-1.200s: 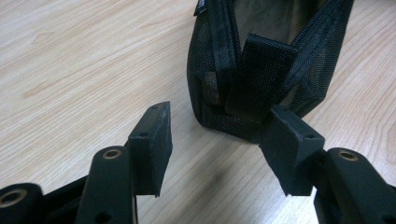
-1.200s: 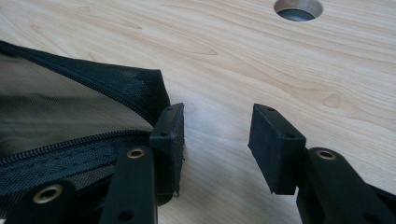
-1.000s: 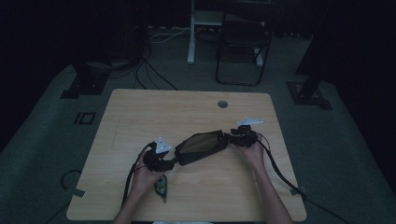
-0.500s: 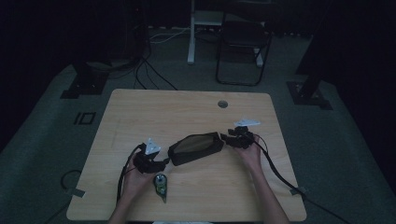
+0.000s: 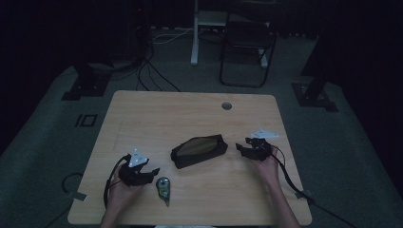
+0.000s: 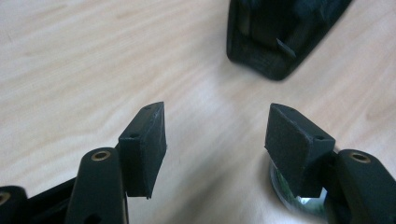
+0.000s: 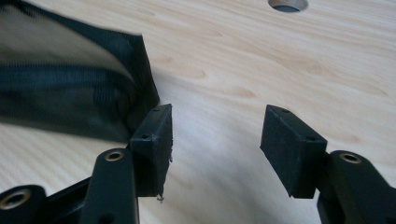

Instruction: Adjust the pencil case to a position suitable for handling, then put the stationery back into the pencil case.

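Observation:
A dark mesh zip pouch (image 5: pixel 198 150) lies flat in the middle of the wooden table (image 5: pixel 190 114). My left gripper (image 5: pixel 153 172) sits to the pouch's near left, apart from it. In the left gripper view its jaws (image 6: pixel 217 133) have just been opening and stand open over bare wood, with the pouch's end (image 6: pixel 280 37) ahead. My right gripper (image 5: pixel 240 149) is just off the pouch's right end. Its jaws (image 7: pixel 215 135) have also just been opening and stand open with nothing between them, the pouch's mesh (image 7: pixel 70 93) beside the left finger.
A small grey-green tape dispenser (image 5: pixel 163 188) lies near the front edge, right of my left gripper, and peeks out under the right jaw (image 6: pixel 287 196). A round cable hole (image 5: pixel 226 105) is at the table's back right. A chair (image 5: pixel 247 47) stands beyond the table.
Both grippers have let go of the pouch's ends and opened. The left drew back to the left and nearer, the right drew off to the right. The pouch now lies on the table.

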